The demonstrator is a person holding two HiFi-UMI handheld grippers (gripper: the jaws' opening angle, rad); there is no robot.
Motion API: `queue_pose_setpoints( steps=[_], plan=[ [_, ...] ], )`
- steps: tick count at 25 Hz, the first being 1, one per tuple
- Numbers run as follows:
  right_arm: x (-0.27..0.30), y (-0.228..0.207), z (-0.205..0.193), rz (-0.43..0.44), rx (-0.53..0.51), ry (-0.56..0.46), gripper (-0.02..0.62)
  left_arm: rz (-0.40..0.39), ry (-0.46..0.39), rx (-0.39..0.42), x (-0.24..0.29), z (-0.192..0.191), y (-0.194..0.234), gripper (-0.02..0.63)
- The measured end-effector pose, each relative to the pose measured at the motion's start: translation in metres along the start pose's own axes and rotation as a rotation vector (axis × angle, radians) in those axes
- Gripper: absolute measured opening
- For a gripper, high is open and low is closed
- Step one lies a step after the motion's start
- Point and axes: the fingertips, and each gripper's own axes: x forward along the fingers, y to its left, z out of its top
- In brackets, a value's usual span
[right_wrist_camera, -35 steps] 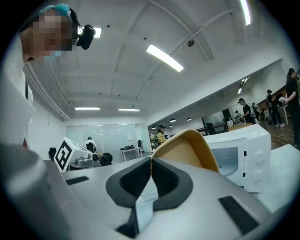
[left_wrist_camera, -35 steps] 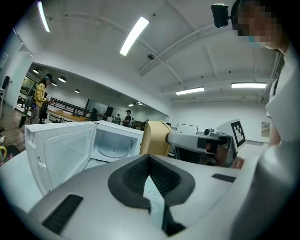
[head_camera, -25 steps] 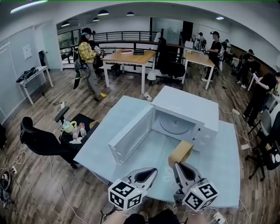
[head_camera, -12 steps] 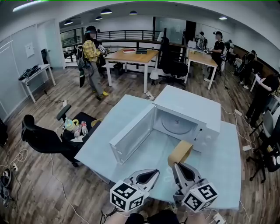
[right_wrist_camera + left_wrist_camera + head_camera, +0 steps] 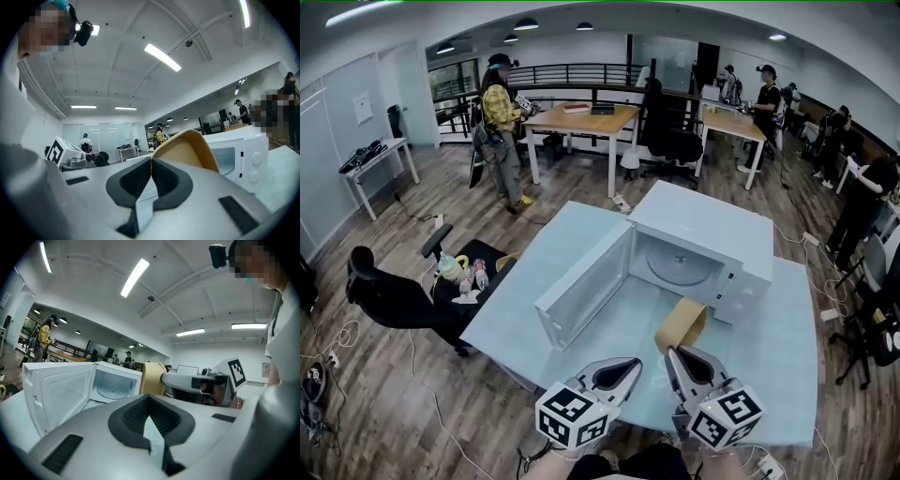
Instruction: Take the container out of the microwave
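"Where's the container [image 5: 682, 323]?"

"Out of the microwave [image 5: 703, 230]. The right gripper [image 5: 675, 352] has its fingers [image 5: 129, 180] clamped on the container's wall, which stands up just ahead of them over the pale blue table [image 5: 769, 361]."

"And the left gripper [image 5: 633, 363]?"

"Fingers pressed together with nothing between them, just beside the right."

"The room?"

"The microwave sits beyond the fingertips, with its door [image 5: 581, 286] swung wide to their left. There's a wooden floor [image 5: 403, 398], desks [image 5: 581, 120], a black chair [image 5: 389, 305], and people [image 5: 500, 117] standing well off."

One microwave [image 5: 698, 234] on one pale blue desk [image 5: 773, 347]. One tan container [image 5: 682, 324]. Two claws: left claw [image 5: 628, 366], right claw [image 5: 675, 356]. Two wooden desks [image 5: 562, 122] [image 5: 727, 125] toward twelve o'clock. One black chair [image 5: 394, 305] at nine o'clock.
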Motion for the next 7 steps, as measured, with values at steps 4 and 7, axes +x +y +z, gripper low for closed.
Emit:
queue_pose_setpoints(
  steps=[4, 7],
  plan=[
    [0.0028, 0.0025, -0.0021, 0.004, -0.014, 0.017, 0.018, 0.001, -0.002, -0.007, 0.0, 0.0012, 0.0026, -0.003],
    [0.0035, -0.0009, -0.0034, 0.003, -0.008, 0.024, 0.017, 0.001, -0.005, -0.013, 0.0026, 0.0018, 0.0034, -0.003]
  ],
)
